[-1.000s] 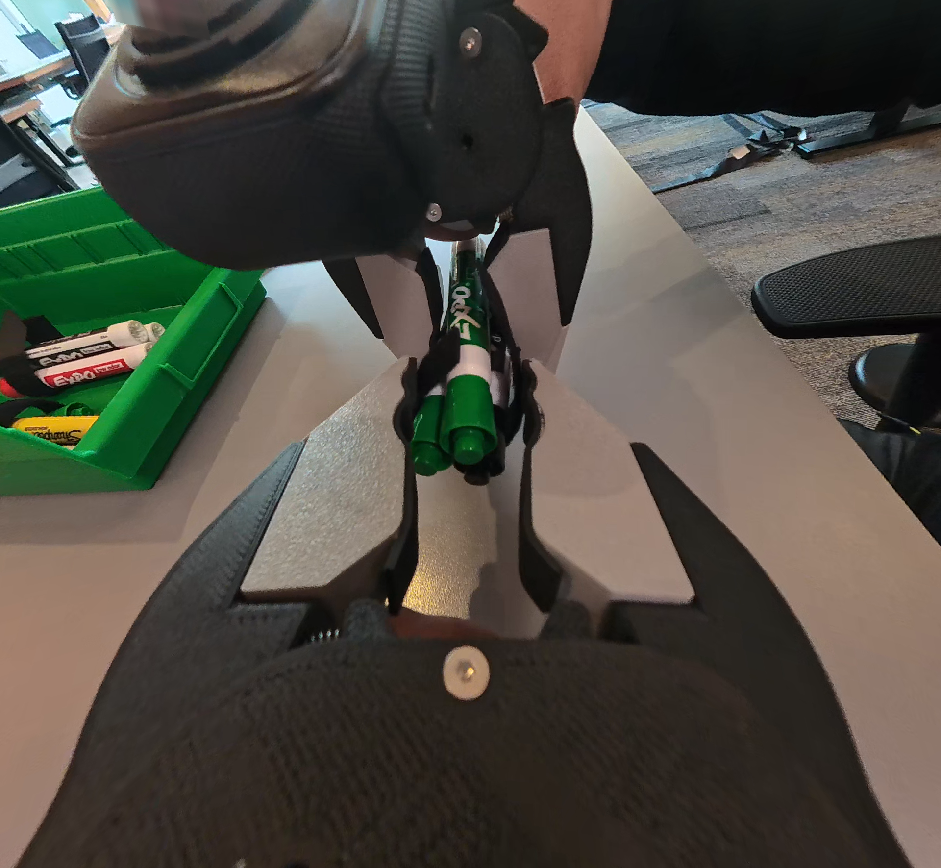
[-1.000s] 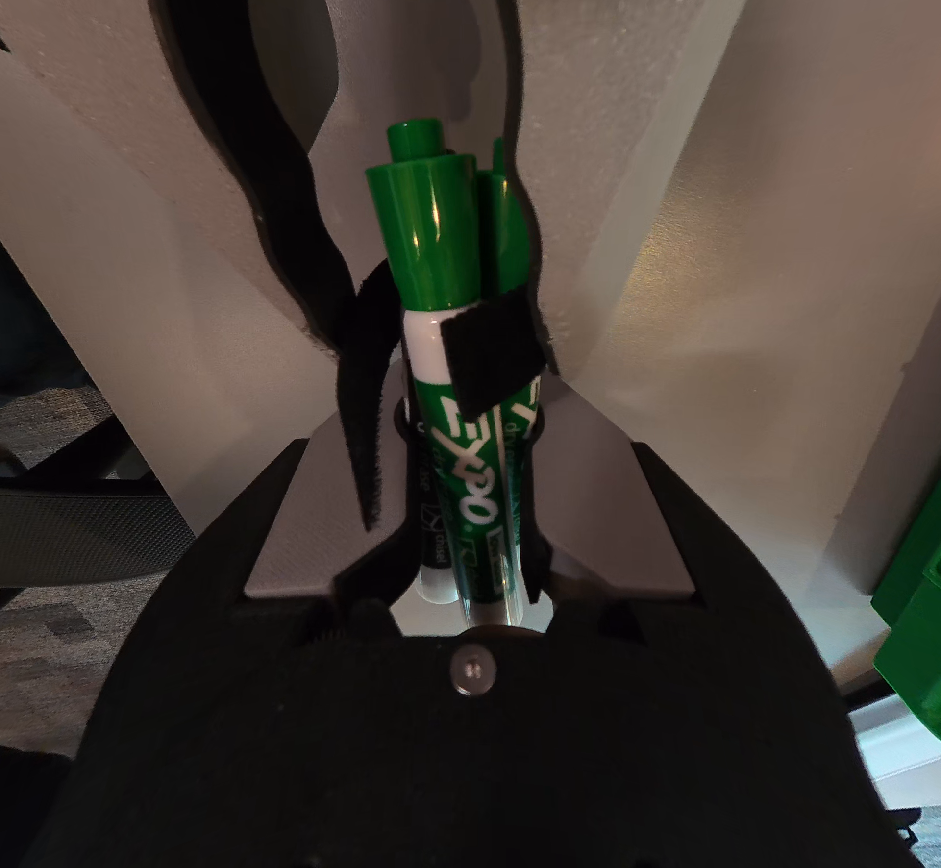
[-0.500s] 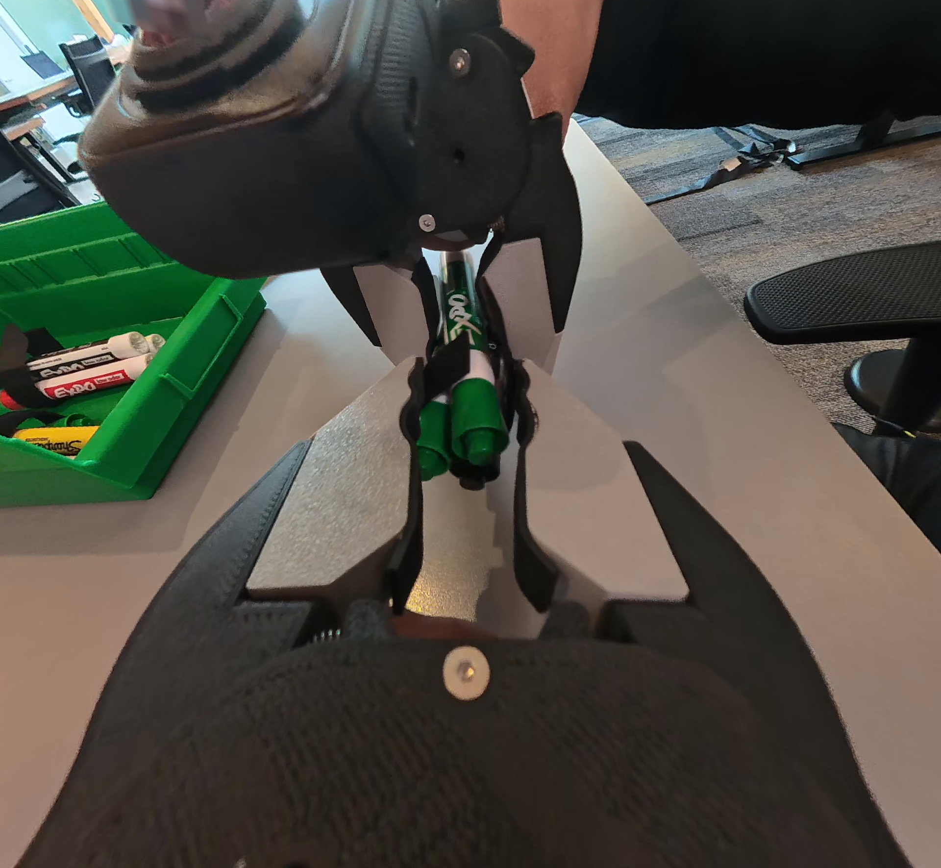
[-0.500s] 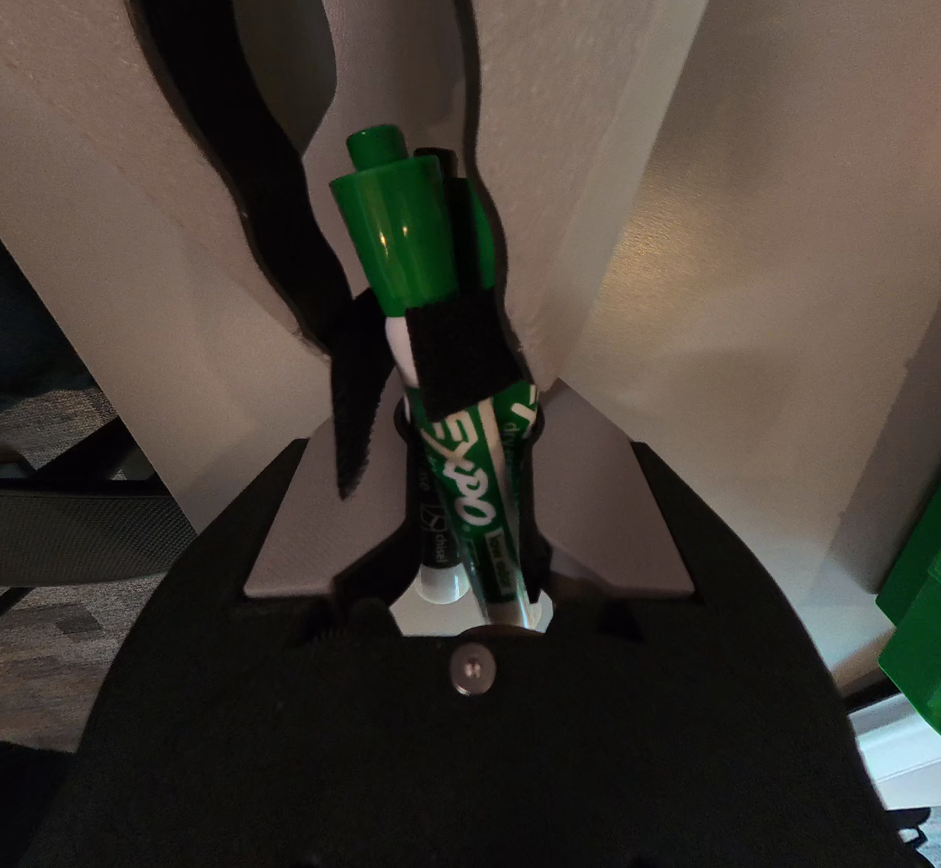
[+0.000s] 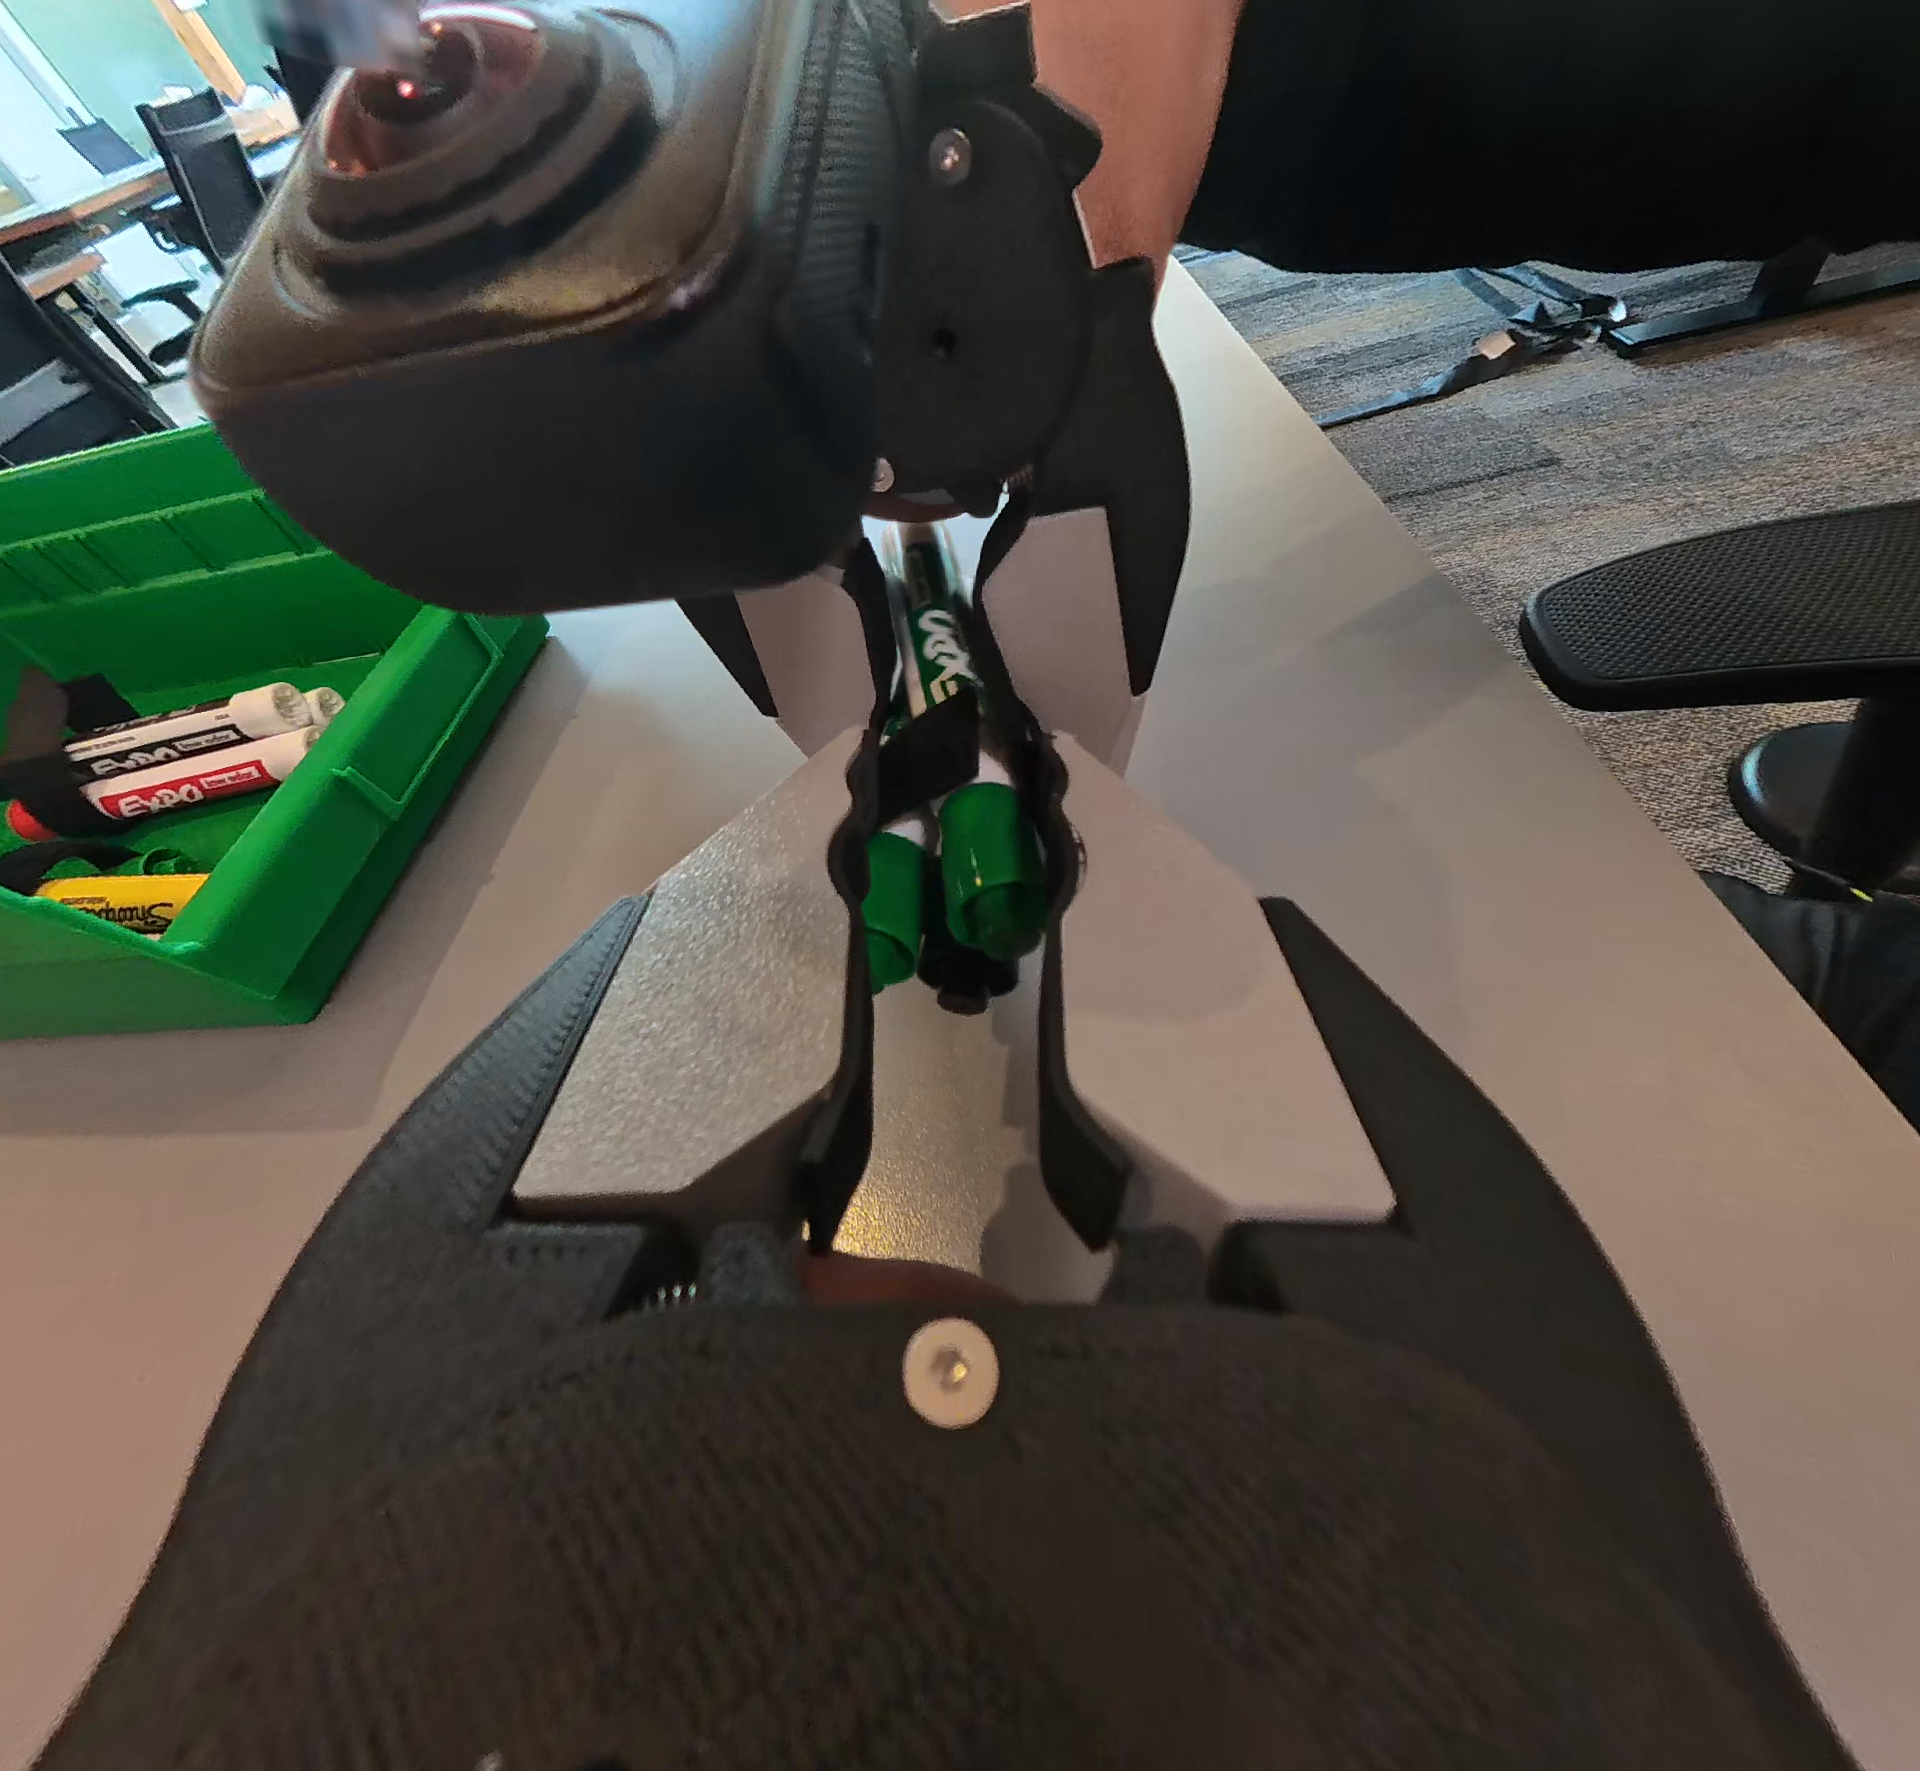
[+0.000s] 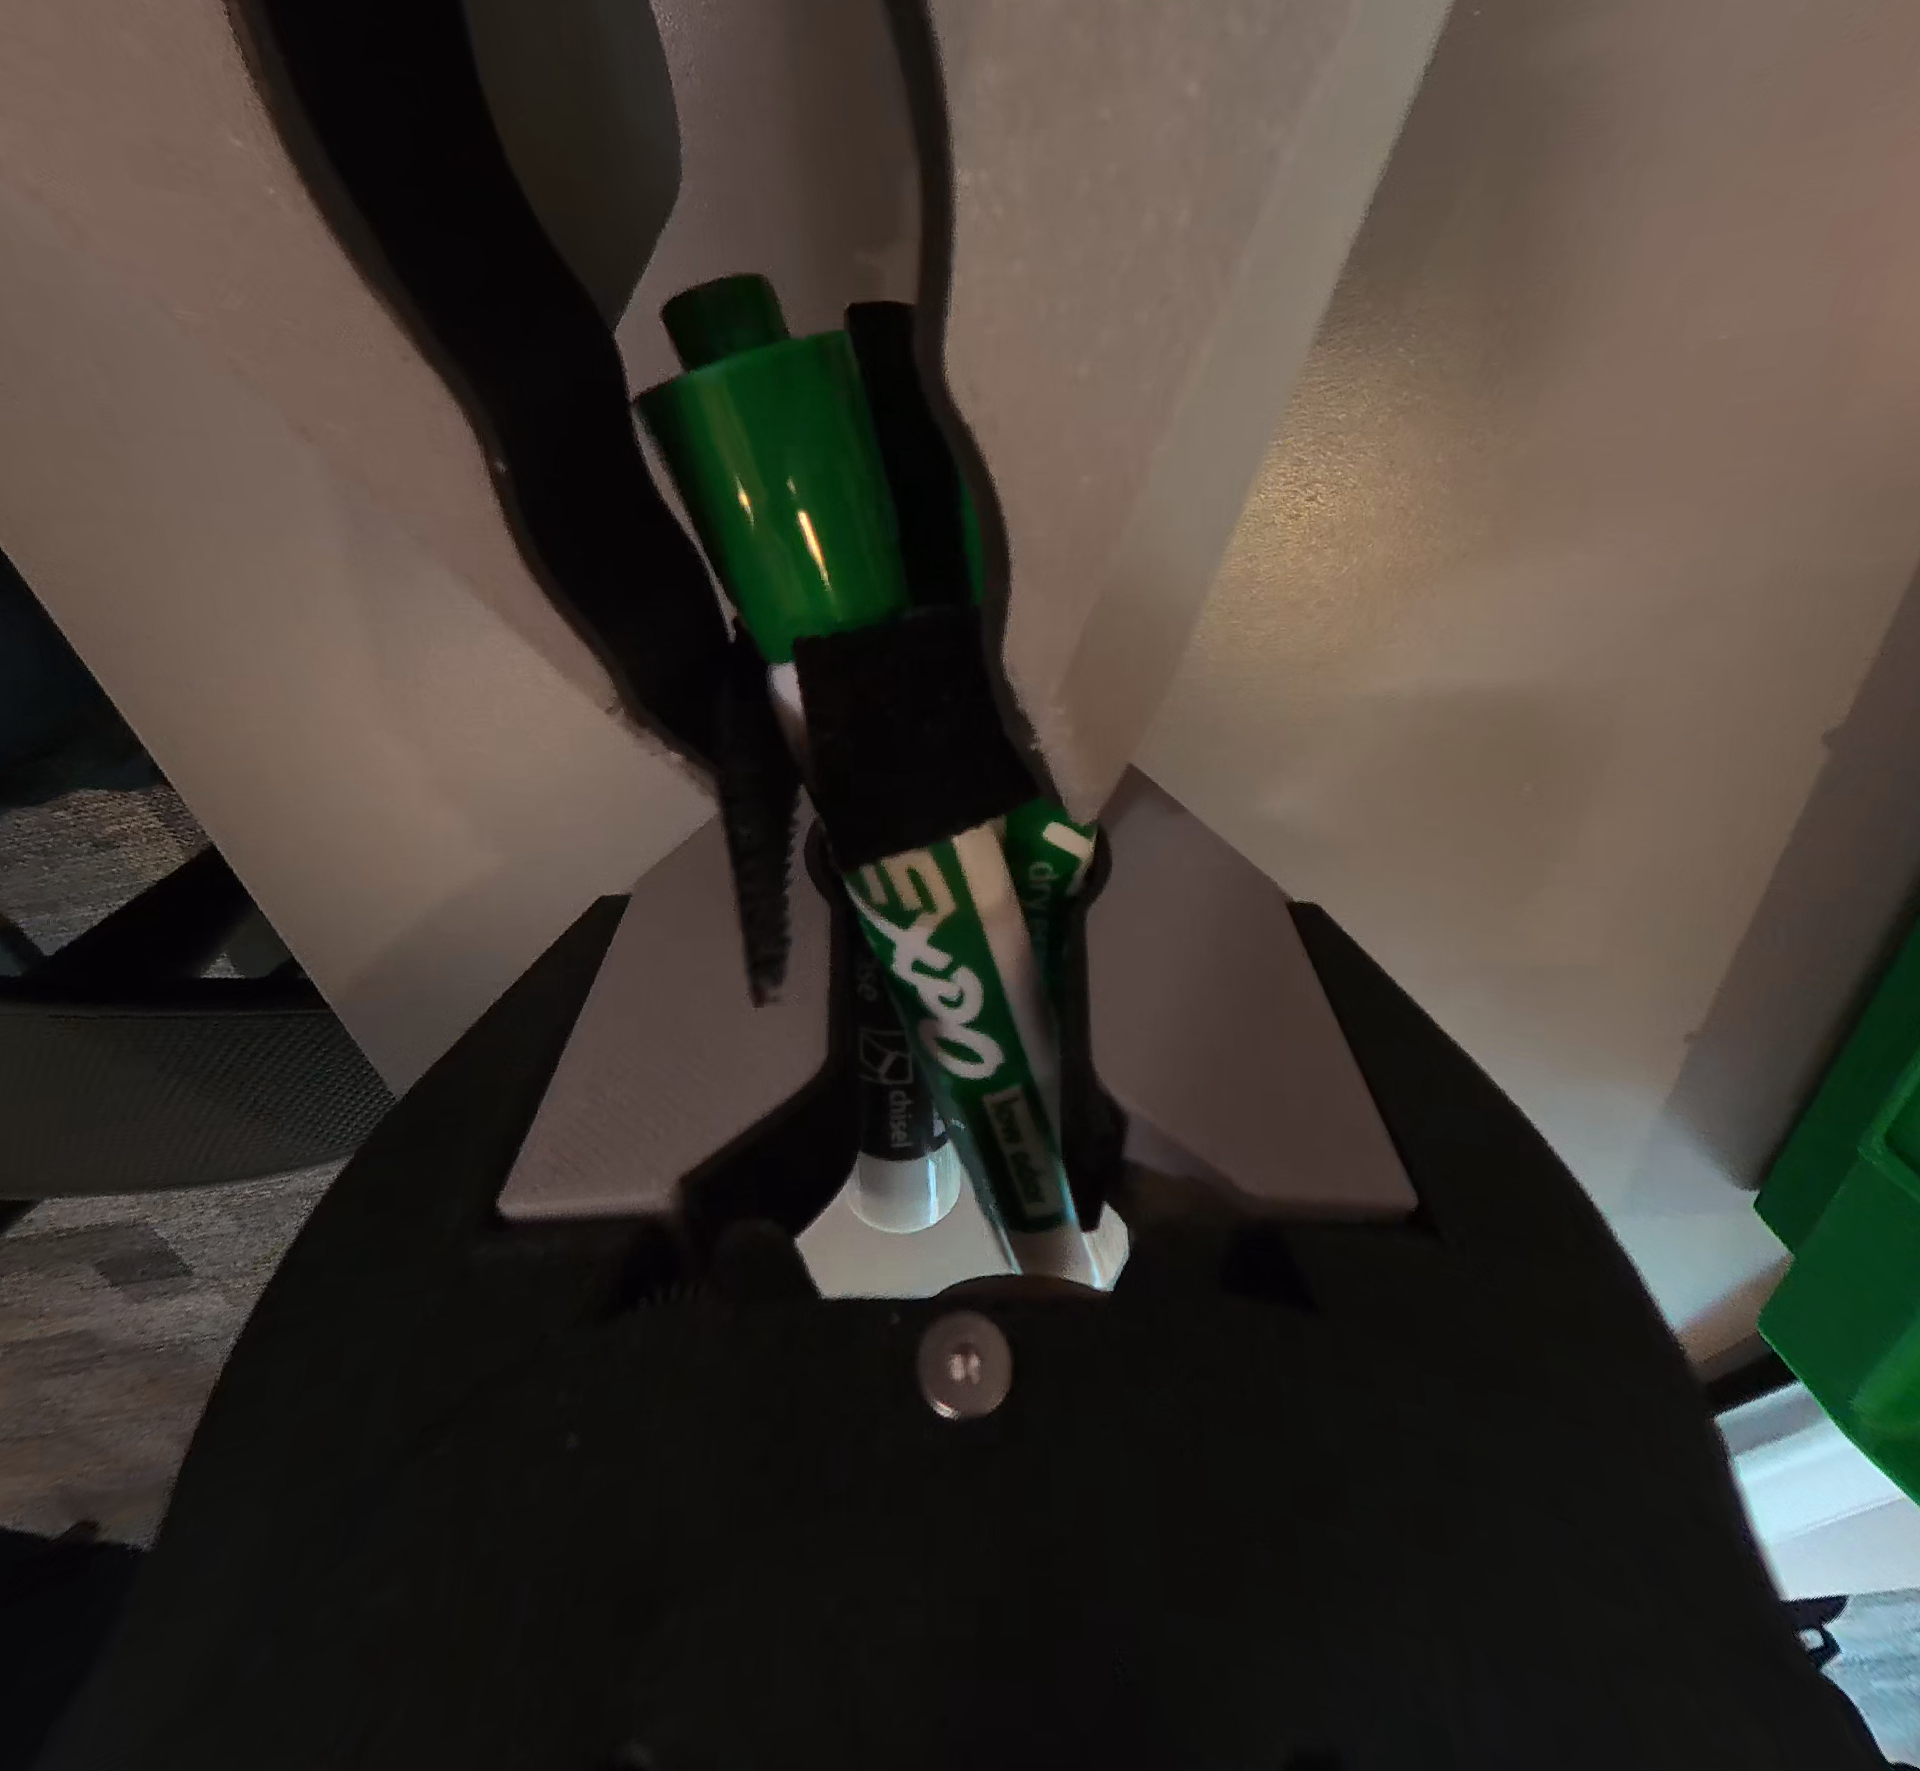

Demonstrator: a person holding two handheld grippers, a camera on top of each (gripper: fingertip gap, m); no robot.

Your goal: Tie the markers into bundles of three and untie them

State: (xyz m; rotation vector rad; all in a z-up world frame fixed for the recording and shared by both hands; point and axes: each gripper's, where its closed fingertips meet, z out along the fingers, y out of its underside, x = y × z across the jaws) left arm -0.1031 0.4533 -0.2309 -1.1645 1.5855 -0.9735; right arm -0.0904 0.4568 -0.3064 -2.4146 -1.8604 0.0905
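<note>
A bundle of three markers, two green and one black, (image 5: pixel 977 848) is held in the air between my two grippers, which face each other. My right gripper (image 6: pixel 961 869) is shut on the marker barrels (image 6: pixel 935 994); it also shows in the left wrist view (image 5: pixel 940 682). My left gripper (image 5: pixel 951 838) is shut on the cap end, its wavy pads (image 5: pixel 854 848) against the green caps (image 6: pixel 790 495). A black hook-and-loop strap (image 6: pixel 904 734) crosses the bundle just below the caps, pinched at my left fingertip (image 5: pixel 925 755). Its loose tail (image 6: pixel 758 890) hangs at the left.
A green bin (image 5: pixel 312 838) stands at the left on the grey table (image 5: pixel 1455 890), with several more markers (image 5: pixel 187 765) and a yellow one (image 5: pixel 114 911) inside. A black chair (image 5: pixel 1745 599) stands past the table's right edge. A person's arm (image 5: pixel 1091 7) is above the right gripper. Spacing between my two grippers at the tips: around 7 cm.
My left jaws have narrowed onto the cap end of the bundle. The strap flap has come further across the front of the markers. The right gripper's hold is unchanged.
</note>
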